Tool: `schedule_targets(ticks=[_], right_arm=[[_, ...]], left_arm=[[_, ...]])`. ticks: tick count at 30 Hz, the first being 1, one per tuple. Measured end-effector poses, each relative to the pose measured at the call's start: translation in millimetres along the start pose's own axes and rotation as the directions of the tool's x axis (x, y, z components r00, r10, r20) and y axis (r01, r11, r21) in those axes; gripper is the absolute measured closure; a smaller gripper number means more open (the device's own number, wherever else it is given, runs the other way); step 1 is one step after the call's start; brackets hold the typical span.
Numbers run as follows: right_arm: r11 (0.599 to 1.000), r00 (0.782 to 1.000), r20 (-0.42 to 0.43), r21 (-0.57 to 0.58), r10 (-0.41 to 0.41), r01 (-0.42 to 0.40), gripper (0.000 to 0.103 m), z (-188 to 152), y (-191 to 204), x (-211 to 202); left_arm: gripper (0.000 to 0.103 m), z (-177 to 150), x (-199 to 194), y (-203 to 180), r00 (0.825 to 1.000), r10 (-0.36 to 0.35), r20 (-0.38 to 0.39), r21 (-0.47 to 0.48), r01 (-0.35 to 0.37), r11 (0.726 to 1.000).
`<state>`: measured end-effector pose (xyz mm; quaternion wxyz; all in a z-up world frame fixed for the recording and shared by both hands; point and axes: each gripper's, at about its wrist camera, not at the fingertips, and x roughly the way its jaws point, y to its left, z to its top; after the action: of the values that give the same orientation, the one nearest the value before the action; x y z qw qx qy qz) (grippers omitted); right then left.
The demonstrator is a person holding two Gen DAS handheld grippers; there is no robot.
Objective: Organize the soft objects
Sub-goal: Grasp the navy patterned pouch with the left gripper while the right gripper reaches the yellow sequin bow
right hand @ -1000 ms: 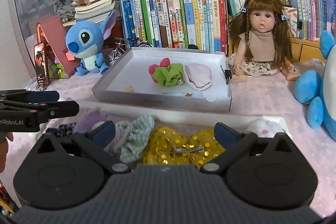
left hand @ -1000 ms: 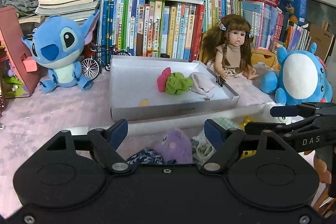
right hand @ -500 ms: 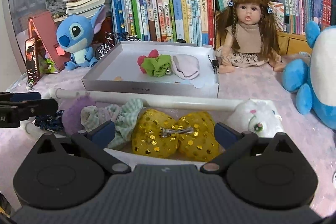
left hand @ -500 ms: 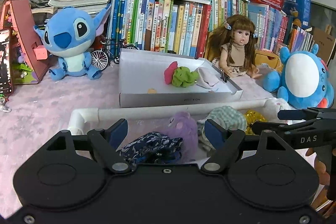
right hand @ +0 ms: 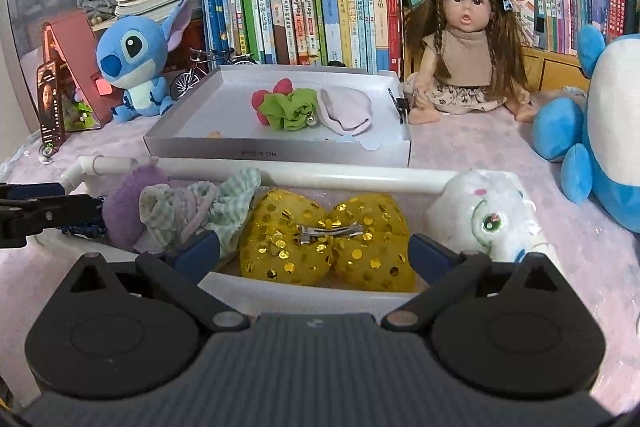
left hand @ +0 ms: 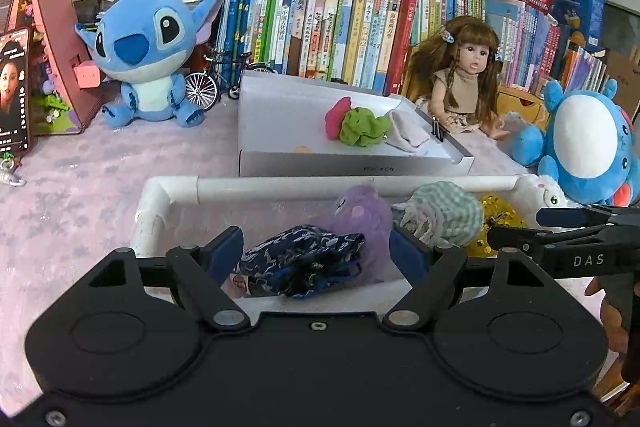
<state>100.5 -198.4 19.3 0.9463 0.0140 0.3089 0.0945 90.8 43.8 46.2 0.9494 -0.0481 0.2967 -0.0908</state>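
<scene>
While white pipe frame (left hand: 352, 183) pens soft items on bench, left gripper (left hand: 318, 253) gapes empty over dark blue cloth (left hand: 304, 257), long axis crosswise between fingers; right gripper (right hand: 314, 253) released above gold bow (right hand: 324, 239).

- The left wrist view looks forward and somewhat downward along the left gripper (left hand: 316, 253), close above the near left end of the white pipe frame (left hand: 352, 183).
- The right wrist view looks the same way along the right gripper (right hand: 314, 253), close above the right part of that frame (right hand: 352, 173).
- Both face the far bookshelf (left hand: 340, 27), with the white box (left hand: 352, 163) beyond the frame.
- They share the frame, box, doll (right hand: 466, 43), blue plush (right hand: 132, 67) and bookshelf.
- Each sees the other gripper at its inner edge.
</scene>
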Motion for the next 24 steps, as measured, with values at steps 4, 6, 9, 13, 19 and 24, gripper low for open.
schedule_targets(ticks=[4, 6, 9, 13, 19, 24], right_arm=[[1.0, 1.0, -0.004, 0.004, -0.011, 0.011, 0.0, -1, 0, 1], [1.0, 1.0, -0.007, 0.003, -0.017, 0.017, 0.0, -2, -1, 2], [1.0, 1.0, -0.009, 0.003, -0.021, 0.021, 0.0, -2, -1, 3], [1.0, 0.999, -0.015, 0.006, -0.029, 0.029, 0.0, -3, -3, 4], [0.999, 0.999, -0.036, 0.033, -0.038, 0.039, 0.0, 0, -7, 11], [0.999, 0.998, -0.054, 0.037, -0.029, 0.03, 0.0, 2, -7, 18]], left_arm=[[0.024, -2, 2, 2, 1.0, 0.001, -0.011, -0.013, -0.002, 1.0], [0.025, -3, 3, 3, 1.0, 0.002, -0.014, -0.017, -0.002, 1.0], [0.026, -4, 4, 4, 1.0, -0.001, -0.019, -0.024, 0.001, 1.0], [0.027, -4, 6, 5, 1.0, -0.003, -0.028, -0.037, 0.002, 0.999], [0.027, -4, 12, 11, 0.998, 0.021, -0.051, -0.086, -0.025, 0.996], [0.025, -3, 18, 17, 0.997, 0.012, -0.074, -0.123, -0.021, 0.992]])
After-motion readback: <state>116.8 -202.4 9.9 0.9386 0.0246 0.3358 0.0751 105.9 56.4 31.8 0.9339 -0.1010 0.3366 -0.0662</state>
